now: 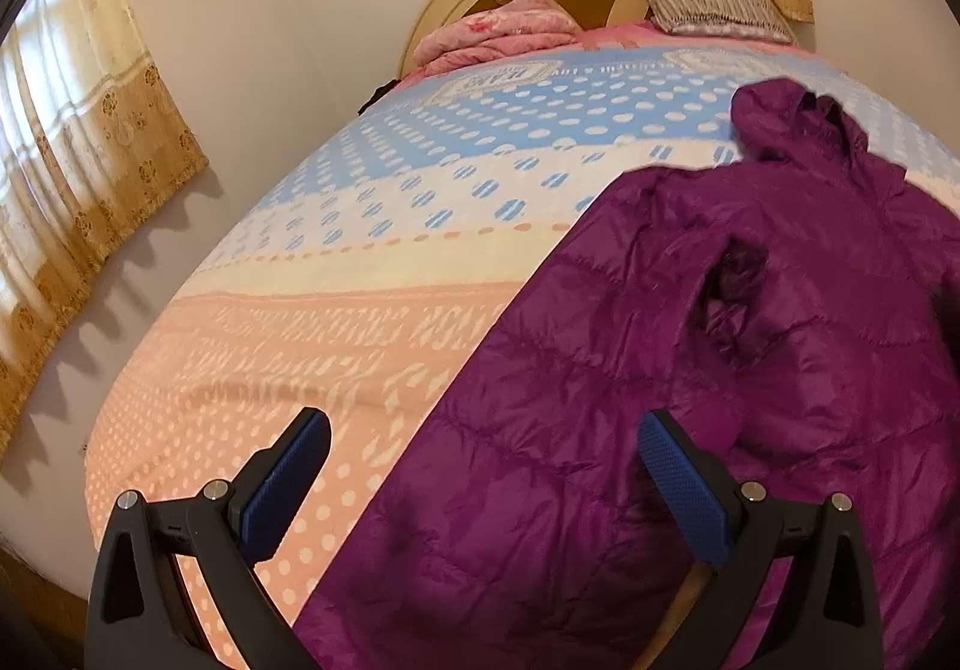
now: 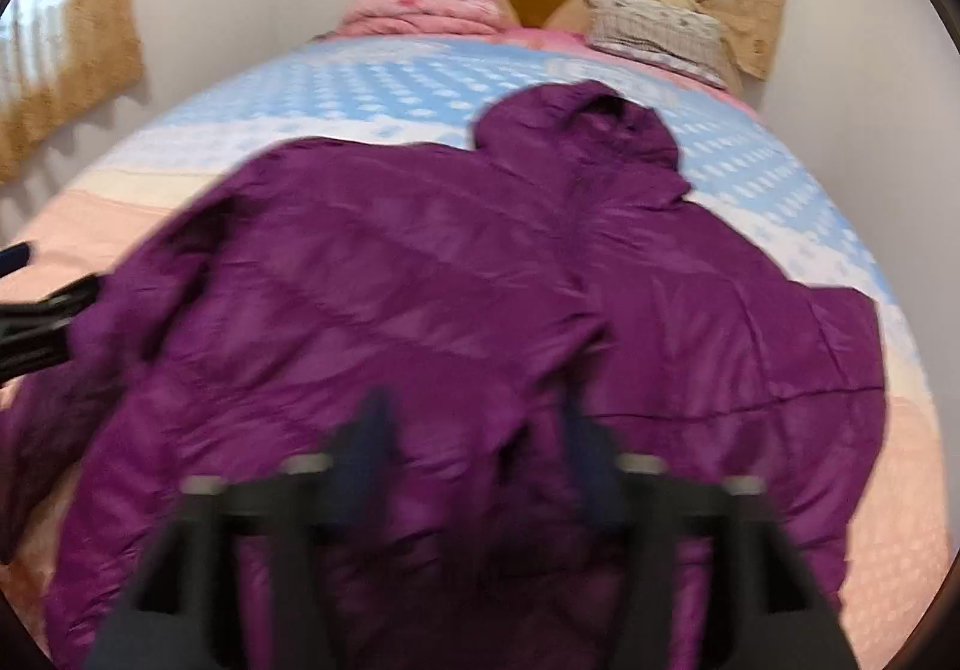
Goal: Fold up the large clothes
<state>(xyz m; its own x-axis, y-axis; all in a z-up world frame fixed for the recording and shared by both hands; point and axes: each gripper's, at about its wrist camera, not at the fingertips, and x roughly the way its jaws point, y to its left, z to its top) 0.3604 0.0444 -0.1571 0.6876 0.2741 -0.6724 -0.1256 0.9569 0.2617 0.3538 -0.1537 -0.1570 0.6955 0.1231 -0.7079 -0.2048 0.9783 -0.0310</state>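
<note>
A: State the item and its condition.

B: One purple quilted down jacket with a hood (image 2: pixel 456 310), shiny fabric with stitched horizontal channels. It lies spread flat, front closed.

A: Orientation?

B: The hood (image 2: pixel 591 130) points toward the head of the bed, the hem toward the cameras. One sleeve is folded across the body, its open cuff (image 1: pixel 729 286) facing up.
</note>
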